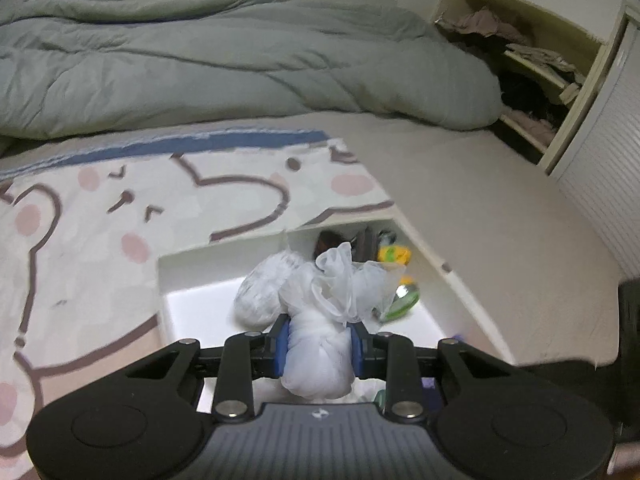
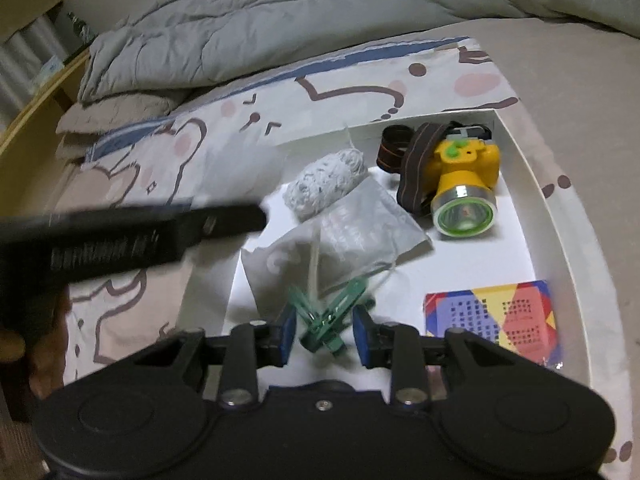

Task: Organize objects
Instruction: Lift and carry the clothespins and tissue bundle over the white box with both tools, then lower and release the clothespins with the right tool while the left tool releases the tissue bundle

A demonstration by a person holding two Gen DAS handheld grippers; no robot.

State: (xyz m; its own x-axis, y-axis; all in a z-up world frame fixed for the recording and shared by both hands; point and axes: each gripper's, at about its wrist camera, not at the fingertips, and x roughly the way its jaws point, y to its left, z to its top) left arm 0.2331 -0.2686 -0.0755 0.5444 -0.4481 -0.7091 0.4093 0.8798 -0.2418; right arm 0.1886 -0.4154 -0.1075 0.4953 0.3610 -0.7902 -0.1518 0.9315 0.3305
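My left gripper (image 1: 320,340) is shut on a white mesh puff (image 1: 336,280) and holds it over a white box (image 1: 192,272) lying on the bed. The box holds a white yarn bundle (image 2: 324,184), a clear plastic bag (image 2: 340,240), a yellow headlamp (image 2: 464,184) with a brown strap, and a colourful patterned pack (image 2: 492,316). My right gripper (image 2: 325,332) is low in the box. Its blue pads stand a little apart from the green clothes pegs (image 2: 324,328) that lie between them. The other gripper crosses the right wrist view as a blurred black bar (image 2: 120,236).
The box sits on a cartoon-print sheet (image 1: 80,248), with a rumpled grey duvet (image 1: 200,60) behind it. An open shelf unit with clothes (image 1: 528,64) stands at the far right. A wooden frame (image 2: 32,120) runs along the bed's left side.
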